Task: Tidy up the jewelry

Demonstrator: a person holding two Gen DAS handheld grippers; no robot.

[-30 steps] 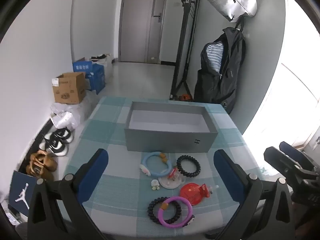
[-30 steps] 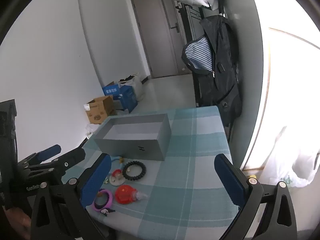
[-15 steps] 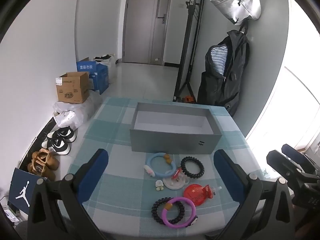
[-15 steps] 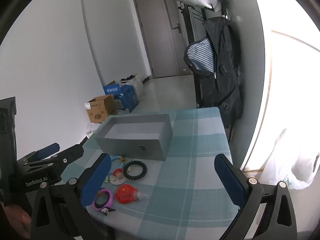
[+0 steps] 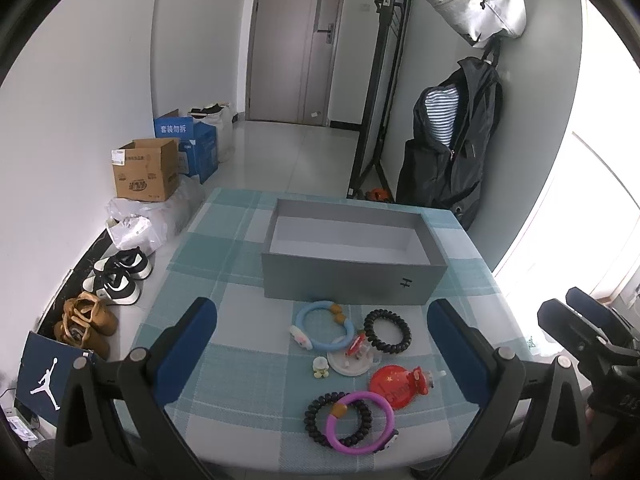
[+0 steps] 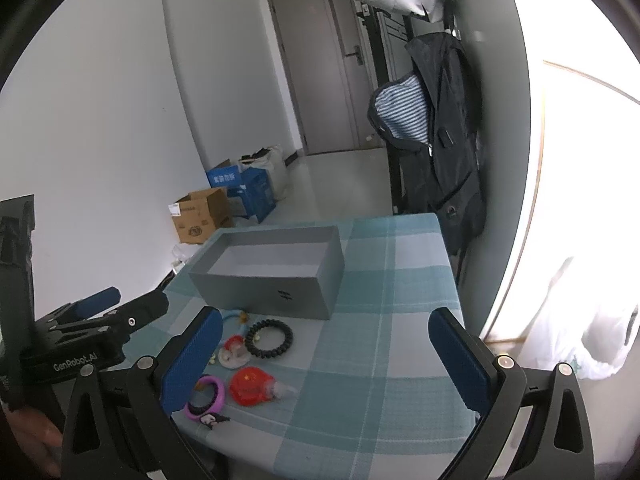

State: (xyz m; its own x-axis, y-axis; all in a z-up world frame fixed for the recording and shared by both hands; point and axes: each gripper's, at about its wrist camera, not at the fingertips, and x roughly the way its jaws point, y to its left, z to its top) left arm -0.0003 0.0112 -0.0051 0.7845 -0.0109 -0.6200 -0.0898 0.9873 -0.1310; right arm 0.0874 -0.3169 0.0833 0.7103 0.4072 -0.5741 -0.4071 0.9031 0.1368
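One grey open-topped box (image 5: 352, 276) stands on the checked teal tablecloth (image 5: 224, 264), its white inside empty. Just in front of it lie seven small pieces in a loose cluster: two black spiral hair ties (image 5: 387, 332) (image 5: 320, 416), one light blue ring (image 5: 323, 325) with orange beads and a white charm, one purple ring (image 5: 358, 422) lying across the nearer black tie, one white round disc with a red figure (image 5: 352, 360), one red round piece with a red-and-white charm (image 5: 396, 389), and one tiny pale yellow charm (image 5: 320, 372). The blue ring nearly touches the box's front wall.

Both grippers hover above the near edge of the table, neither touching anything. The left gripper (image 5: 322, 340) has its two blue-padded fingers (image 5: 188, 344) spread wide, holding nothing. The right gripper (image 6: 326, 356) is likewise spread wide and empty, over bare cloth to the right of the cluster.
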